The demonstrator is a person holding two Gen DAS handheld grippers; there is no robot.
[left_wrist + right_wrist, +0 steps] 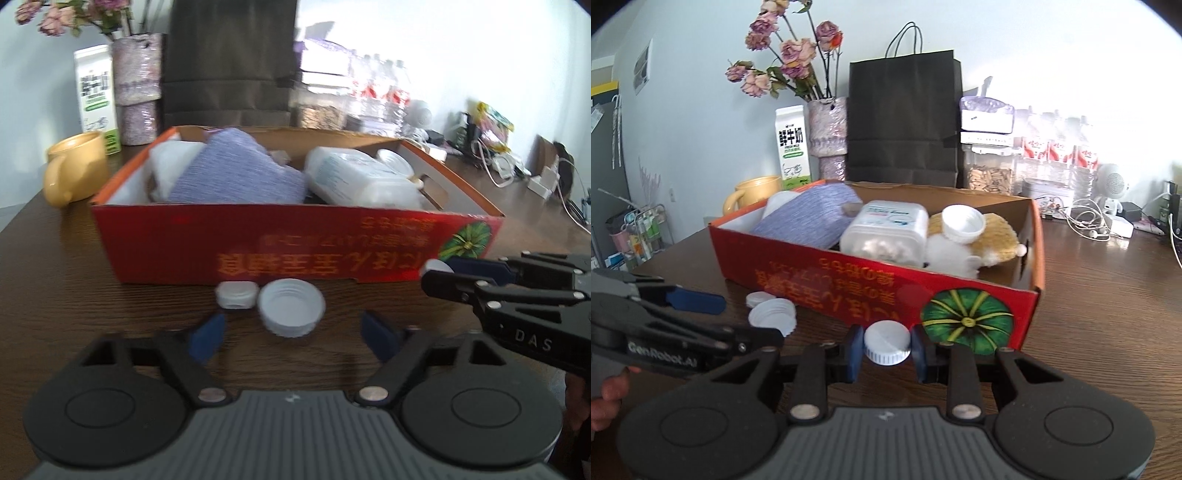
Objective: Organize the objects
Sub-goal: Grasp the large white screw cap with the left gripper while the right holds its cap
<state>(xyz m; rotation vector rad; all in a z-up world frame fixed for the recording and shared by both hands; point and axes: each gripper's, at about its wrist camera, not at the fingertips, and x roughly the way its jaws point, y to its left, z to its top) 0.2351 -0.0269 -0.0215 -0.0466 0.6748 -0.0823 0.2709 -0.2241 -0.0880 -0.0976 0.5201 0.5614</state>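
A shallow red cardboard box (886,291) printed with yellow characters and a green pumpkin sits on the dark brown wood-grain table (1108,314), its long front wall facing both cameras. Inside lie a folded lavender knitted cloth (812,216), a clear plastic tub of cotton swabs (886,236), a yellow and white plush toy (979,243) and an upturned white cap (963,223) resting on the toy.

The right gripper (886,349) is low at the table, just before the box's front wall near its pumpkin corner. Its blue-padded fingers (854,350) are closed in on a white ribbed screw cap (887,347), one pad at each side of it.

The left gripper (293,334) has its jaws spread wide, holding nothing. Just ahead of its fingertips, a large white threaded lid (291,306) lies open side up on the table, with a small white flip-top cap (236,294) touching or nearly touching its left side; both sit close against the front wall of the box.

Bare tabletop extends to the left of the box, and more to its right. Behind the box stand a yellow ceramic mug (74,170), a white milk carton (793,144), a speckled vase of dried pink roses (827,136) and a black paper bag (905,122).
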